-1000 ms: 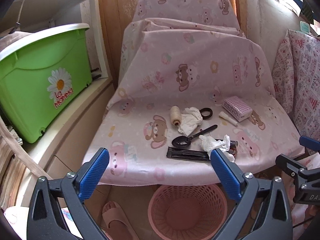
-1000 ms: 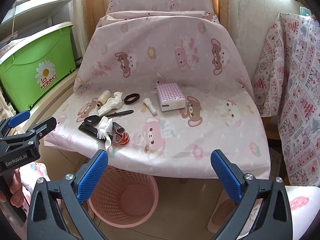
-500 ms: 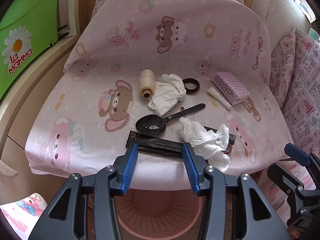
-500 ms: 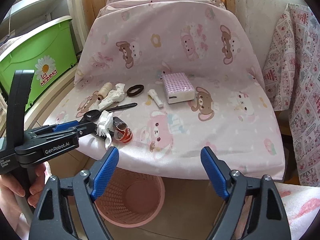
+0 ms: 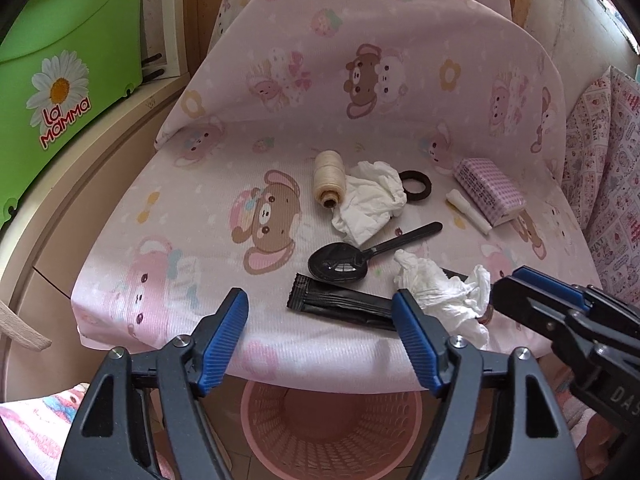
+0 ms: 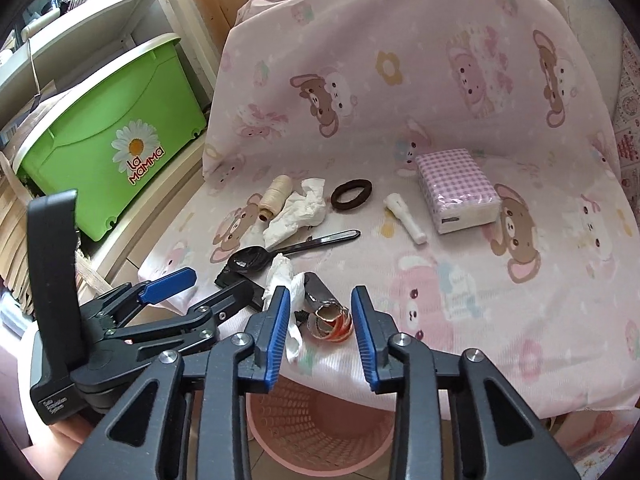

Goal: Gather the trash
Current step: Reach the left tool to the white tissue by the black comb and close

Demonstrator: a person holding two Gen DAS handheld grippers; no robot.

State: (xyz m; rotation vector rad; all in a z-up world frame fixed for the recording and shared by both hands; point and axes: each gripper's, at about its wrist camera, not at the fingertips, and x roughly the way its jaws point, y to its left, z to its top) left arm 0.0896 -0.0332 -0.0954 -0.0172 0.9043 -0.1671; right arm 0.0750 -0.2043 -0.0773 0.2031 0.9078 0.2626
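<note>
At the seat's front edge, the closing right hand-held gripper point(image 6: 320, 322) brackets, not yet pinching, the crumpled foil wrapper point(image 6: 331, 317), nearer than the opening, empty left hand-held gripper point(image 5: 320, 322).

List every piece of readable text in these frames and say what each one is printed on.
"La MaMMa", under a daisy, on the green storage bin.
"DAS", cut off at the picture's edge, on the right hand-held gripper body, in the left wrist view.
Small white print on the left hand-held gripper body, in the right wrist view: too small to read.
Dark label on the checked tissue pack: too blurred to read.
</note>
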